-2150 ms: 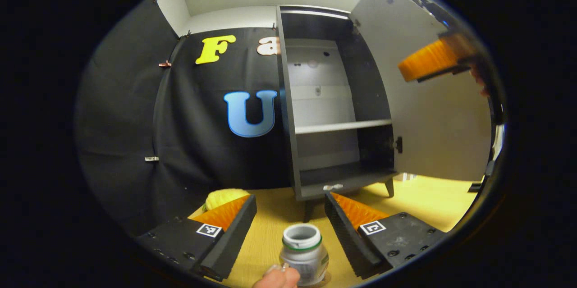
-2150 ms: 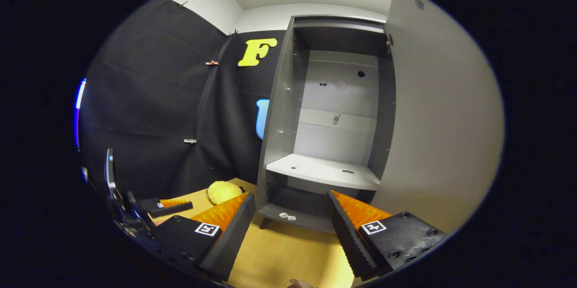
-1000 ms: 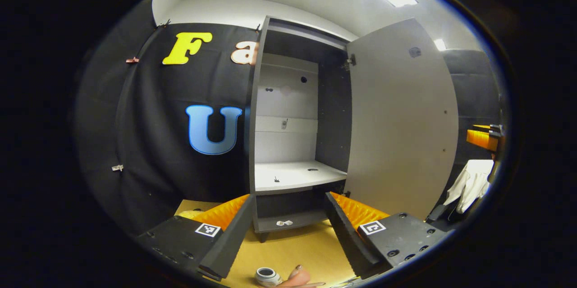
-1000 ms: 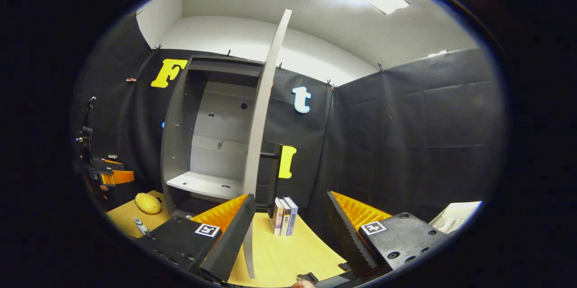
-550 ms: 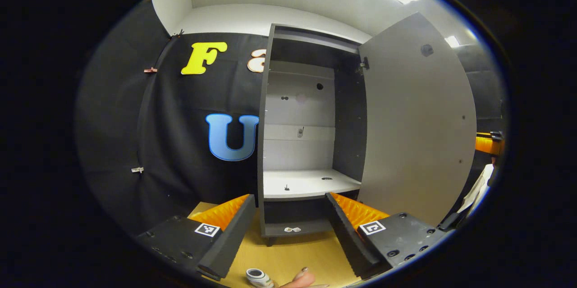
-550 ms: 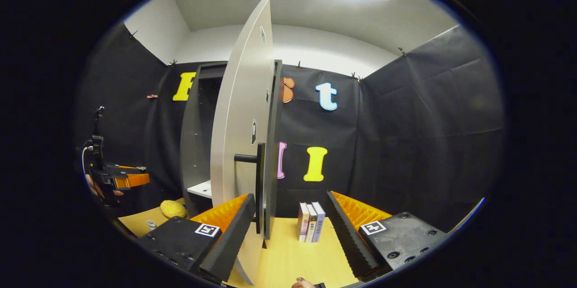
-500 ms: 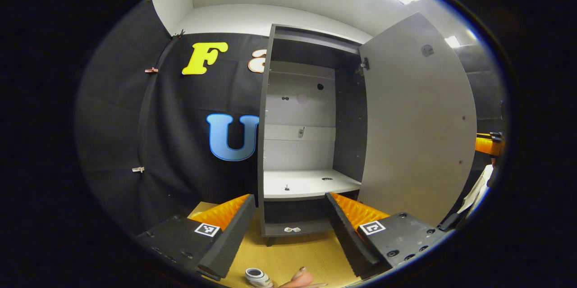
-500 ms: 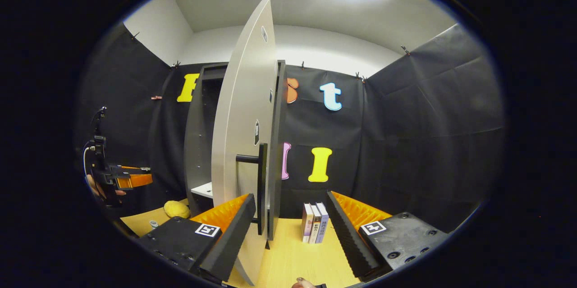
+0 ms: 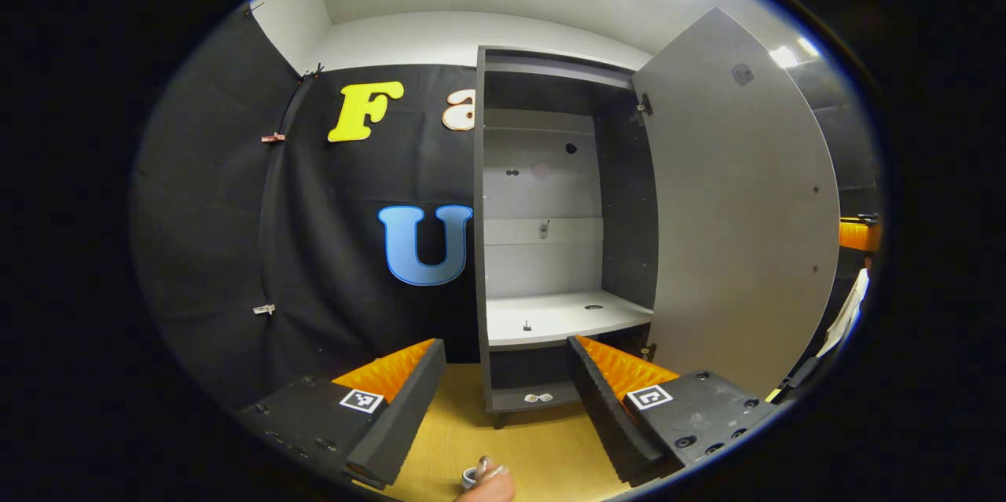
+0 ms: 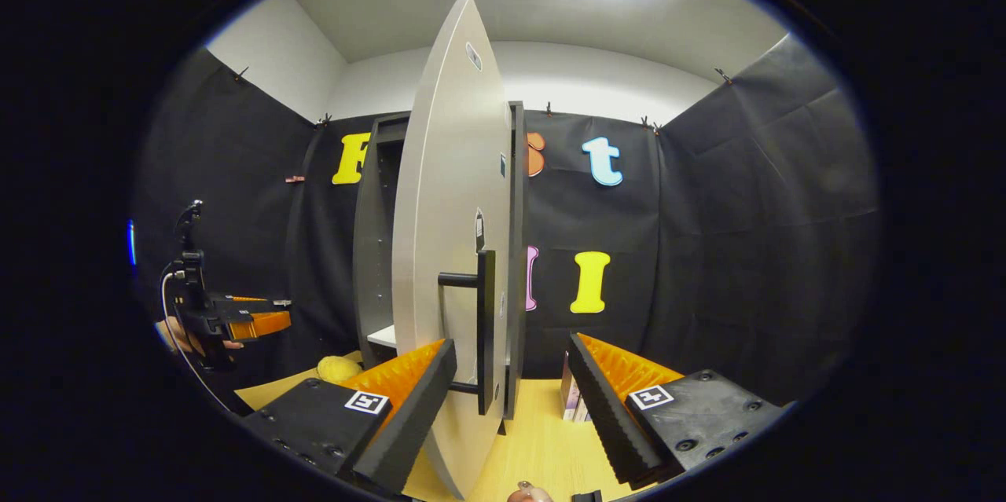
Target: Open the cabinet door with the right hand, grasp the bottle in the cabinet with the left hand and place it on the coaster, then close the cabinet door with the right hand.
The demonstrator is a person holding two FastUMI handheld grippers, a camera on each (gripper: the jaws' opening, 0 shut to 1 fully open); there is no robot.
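Observation:
The dark cabinet [image 9: 481, 251] stands with its grey door [image 9: 739, 211] swung wide to the right and both shelves bare. My left gripper [image 9: 503, 400] is open, held back from the cabinet with nothing between its fingers. The bottle's white rim [image 9: 470, 476] peeks in at the bottom edge, partly behind a fingertip [image 9: 489, 484]. In the right gripper view the door [image 10: 448, 251] is seen nearly edge-on, its black bar handle [image 10: 484, 329] facing me. My right gripper [image 10: 507, 400] is open, with the handle just ahead by the left finger. The left gripper [image 10: 255, 321] hovers far left.
A yellow lump [image 10: 339, 368] lies on the wooden table [image 10: 534, 439] left of the cabinet. Upright books [image 10: 572, 400] stand behind my right finger. The right gripper [image 9: 858, 235] shows at the far right edge of the left gripper view, beyond the door. Black cloth walls the booth.
My right gripper has swung round from the cabinet's inside to the door's outer face and closed in on the handle. My left gripper has lifted away from the bottle, which has slipped to the view's bottom edge.

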